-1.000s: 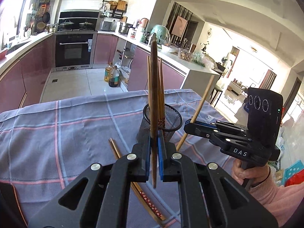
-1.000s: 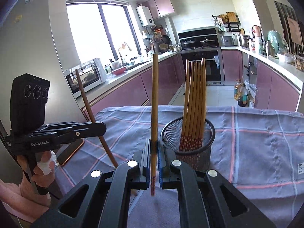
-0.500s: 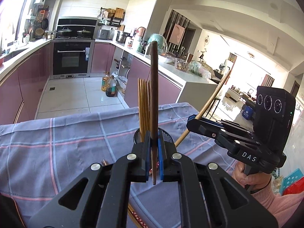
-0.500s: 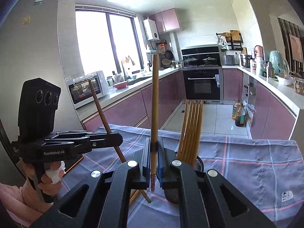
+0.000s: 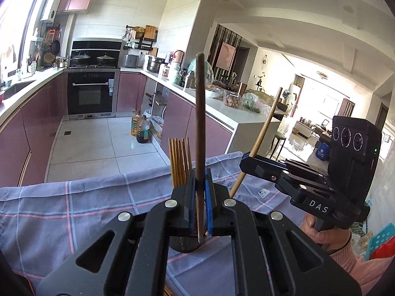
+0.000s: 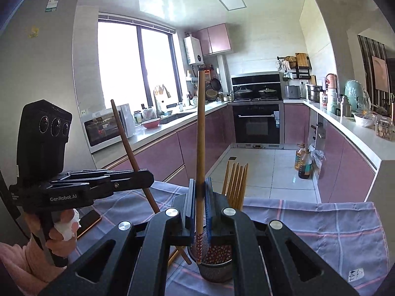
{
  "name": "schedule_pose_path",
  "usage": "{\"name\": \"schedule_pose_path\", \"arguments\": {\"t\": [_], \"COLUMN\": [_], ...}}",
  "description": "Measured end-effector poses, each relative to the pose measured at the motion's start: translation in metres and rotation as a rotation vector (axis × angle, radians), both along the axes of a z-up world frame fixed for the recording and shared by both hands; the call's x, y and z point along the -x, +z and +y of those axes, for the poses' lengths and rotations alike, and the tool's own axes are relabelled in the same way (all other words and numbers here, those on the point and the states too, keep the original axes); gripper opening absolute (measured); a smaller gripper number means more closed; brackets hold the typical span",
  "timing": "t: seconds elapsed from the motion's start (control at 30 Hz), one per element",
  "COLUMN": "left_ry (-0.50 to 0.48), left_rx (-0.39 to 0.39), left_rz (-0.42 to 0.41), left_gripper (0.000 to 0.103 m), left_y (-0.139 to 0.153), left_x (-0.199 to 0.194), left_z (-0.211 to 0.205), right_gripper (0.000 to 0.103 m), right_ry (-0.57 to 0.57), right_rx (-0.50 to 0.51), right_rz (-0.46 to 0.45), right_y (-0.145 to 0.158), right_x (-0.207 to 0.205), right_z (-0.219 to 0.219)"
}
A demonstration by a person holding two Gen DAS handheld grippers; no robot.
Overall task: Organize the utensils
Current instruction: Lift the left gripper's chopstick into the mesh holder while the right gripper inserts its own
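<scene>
Two grippers, one chopstick pinched in each. My left gripper [image 5: 200, 206] is clamped narrow on a dark brown chopstick [image 5: 200, 123] that stands nearly upright between the blue pads, its lower tip showing just below them. My right gripper [image 6: 199, 208] is closed the same way on a lighter chopstick [image 6: 200, 135], also upright, with its red patterned end dipping down inside the rim of the mesh utensil holder [image 6: 217, 268]. That holder sits on the checked grey-blue cloth [image 6: 321, 224] directly in front of both grippers; from the left wrist view only a dark part of it shows below the fingers. A bundle of chopsticks [image 6: 235, 185] already stands in the holder, leaning slightly, patterned ends down at the bottom of the mesh. From the left wrist view the right gripper appears off to the right, its chopstick slanting up toward the counter; from the right wrist view the left gripper appears at the left, its dark stick tilted. More chopsticks [image 6: 179, 255] lie on the cloth beside the holder's left side, only partly visible under my fingers. A phone [image 6: 88, 222] rests on the cloth near my left hand [image 6: 63, 234].
</scene>
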State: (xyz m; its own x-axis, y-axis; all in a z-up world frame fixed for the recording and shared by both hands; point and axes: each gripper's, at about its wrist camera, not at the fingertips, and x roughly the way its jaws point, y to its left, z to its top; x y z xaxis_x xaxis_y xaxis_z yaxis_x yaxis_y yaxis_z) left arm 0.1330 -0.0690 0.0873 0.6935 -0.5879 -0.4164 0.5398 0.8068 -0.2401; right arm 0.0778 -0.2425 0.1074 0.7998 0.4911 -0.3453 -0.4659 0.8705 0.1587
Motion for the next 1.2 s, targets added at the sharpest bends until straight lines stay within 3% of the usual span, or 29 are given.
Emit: {"name": "schedule_pose_path", "arguments": {"t": [0.4, 1.2], "left_ry": [0.017, 0.031], "left_rx": [-0.009, -0.130], "left_rz": [-0.012, 0.055], "left_gripper": [0.007, 0.007], "left_y": [0.010, -0.027], "left_x": [-0.011, -0.038], "left_z": [-0.013, -0.033], "right_gripper": [0.006, 0.006], "right_ry": [-0.018, -0.029], "right_rx": [0.004, 0.044], "right_rz": [0.005, 0.107], "right_y": [-0.002, -0.031], "right_x": [-0.012, -0.031], "right_z": [0.001, 0.009]}}
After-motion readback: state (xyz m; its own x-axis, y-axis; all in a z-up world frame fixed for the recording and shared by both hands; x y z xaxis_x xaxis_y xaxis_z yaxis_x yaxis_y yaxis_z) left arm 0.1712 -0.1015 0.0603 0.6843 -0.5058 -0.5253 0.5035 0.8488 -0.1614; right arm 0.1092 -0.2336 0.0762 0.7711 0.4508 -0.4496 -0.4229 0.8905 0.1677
